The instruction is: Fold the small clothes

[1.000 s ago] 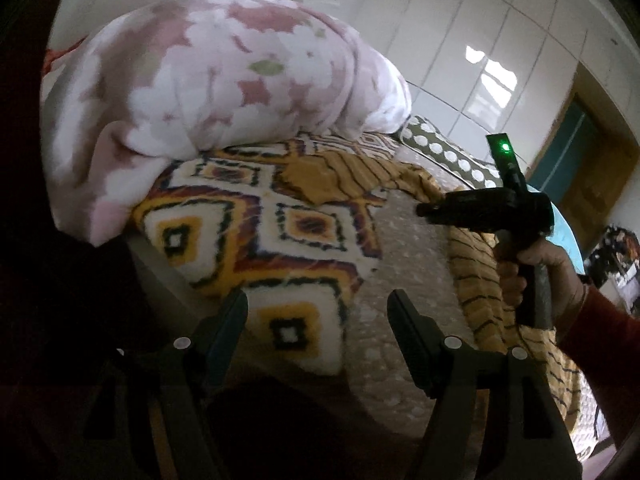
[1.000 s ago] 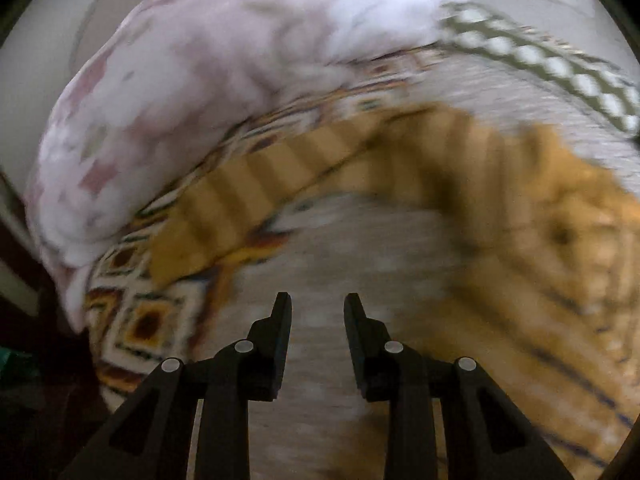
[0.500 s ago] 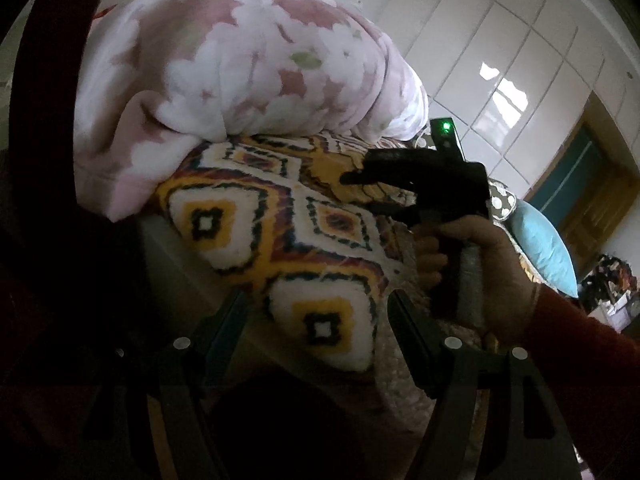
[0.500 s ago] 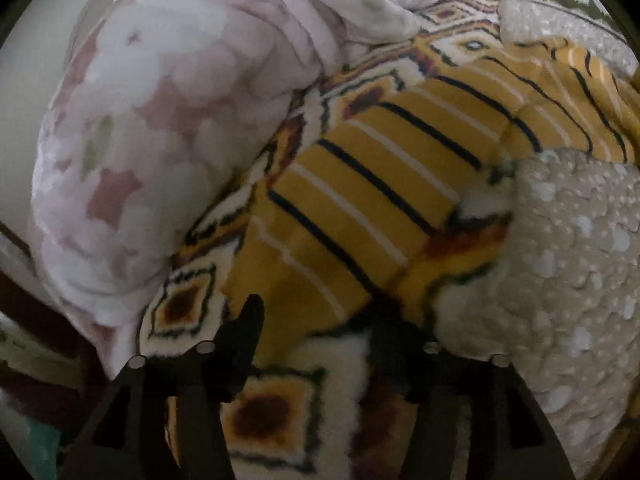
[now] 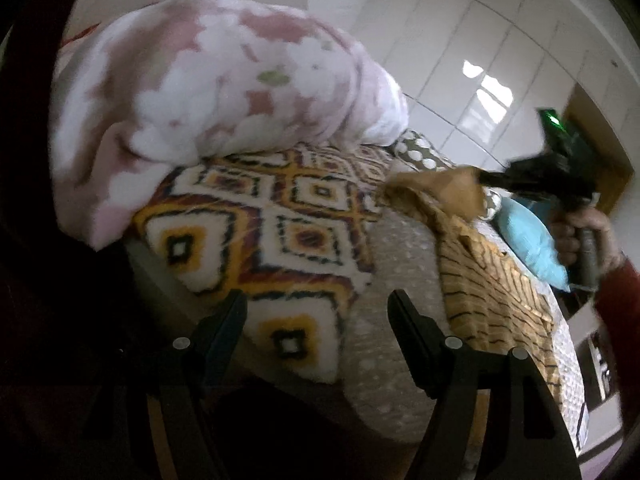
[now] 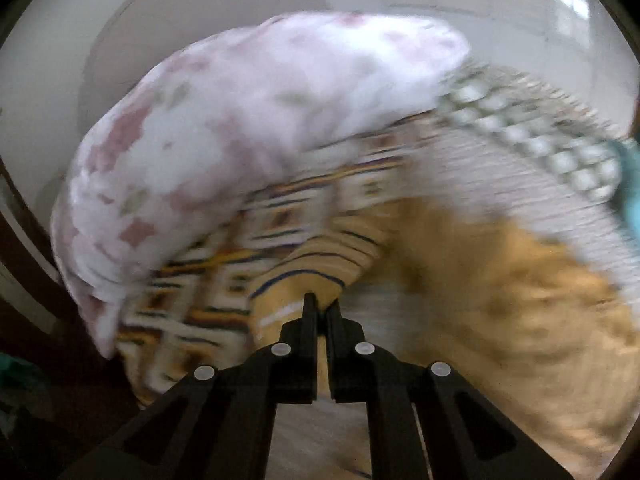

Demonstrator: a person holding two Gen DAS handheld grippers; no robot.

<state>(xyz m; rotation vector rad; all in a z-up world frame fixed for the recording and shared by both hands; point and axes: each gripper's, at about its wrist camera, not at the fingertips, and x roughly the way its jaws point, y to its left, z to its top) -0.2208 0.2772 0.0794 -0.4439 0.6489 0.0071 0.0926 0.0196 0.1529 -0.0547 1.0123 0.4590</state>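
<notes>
Our right claw [image 6: 320, 312] has just clamped on the striped yellow garment's [image 5: 492, 280] sleeve, lifting it ahead of the tips; folding begins. Our left claw [image 5: 318, 312] hangs apart, empty, garment to its right.

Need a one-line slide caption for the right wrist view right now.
Right claw shut on the yellow striped garment, lifting its edge off the bed beside the pink floral blanket.

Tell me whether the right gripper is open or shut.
Shut. In the right wrist view the right gripper has its jaws pinched on a sleeve end of the mustard striped garment; the left wrist view shows that fabric lifted.
</notes>
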